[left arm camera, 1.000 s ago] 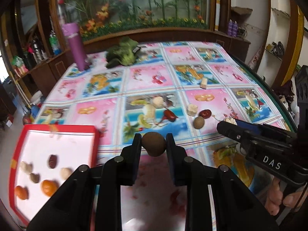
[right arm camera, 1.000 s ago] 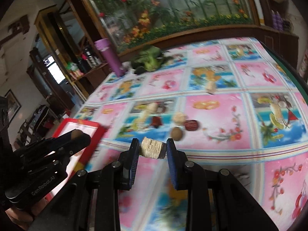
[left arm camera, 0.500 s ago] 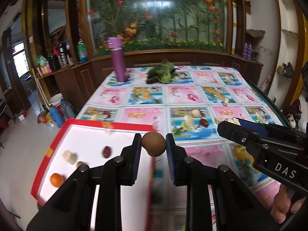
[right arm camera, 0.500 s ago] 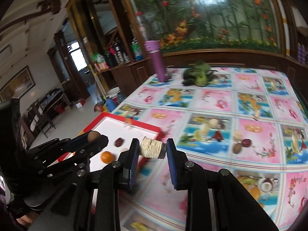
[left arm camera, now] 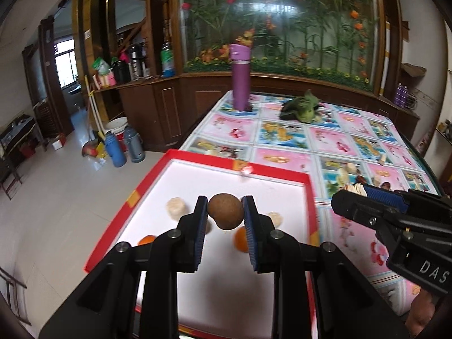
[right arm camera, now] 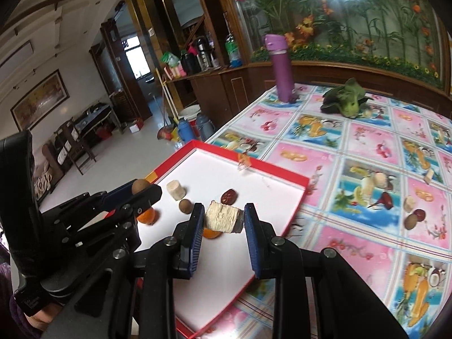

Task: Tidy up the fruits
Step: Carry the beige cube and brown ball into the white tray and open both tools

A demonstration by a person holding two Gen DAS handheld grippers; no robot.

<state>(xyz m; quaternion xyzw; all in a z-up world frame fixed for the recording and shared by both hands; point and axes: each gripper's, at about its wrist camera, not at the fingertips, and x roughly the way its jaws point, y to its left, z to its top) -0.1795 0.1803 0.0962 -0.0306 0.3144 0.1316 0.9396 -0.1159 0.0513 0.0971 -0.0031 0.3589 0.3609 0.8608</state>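
Observation:
My left gripper (left arm camera: 225,214) is shut on a round brown fruit (left arm camera: 225,210) and holds it above the red-rimmed white tray (left arm camera: 276,173). My right gripper (right arm camera: 224,220) is shut on a pale, ridged fruit chunk (right arm camera: 223,221) above the same tray (right arm camera: 285,175). In the tray lie a pale slice (right arm camera: 175,189), a small brown fruit (right arm camera: 185,206), a dark red date (right arm camera: 228,196) and two oranges (right arm camera: 147,216). Several loose fruits (right arm camera: 411,220) remain on the patterned tablecloth to the right. The left gripper also shows in the right wrist view (right arm camera: 141,188).
A purple bottle (left arm camera: 240,77) and a leafy green vegetable (left arm camera: 301,108) stand at the table's far end. The tray hangs over the table's left edge, with the tiled floor and flasks (left arm camera: 117,152) below. The right gripper (left arm camera: 353,195) is close on my right.
Both grippers have moved left with their fruit, from over the tablecloth to above the tray. The loose fruits on the cloth now lie farther to the right.

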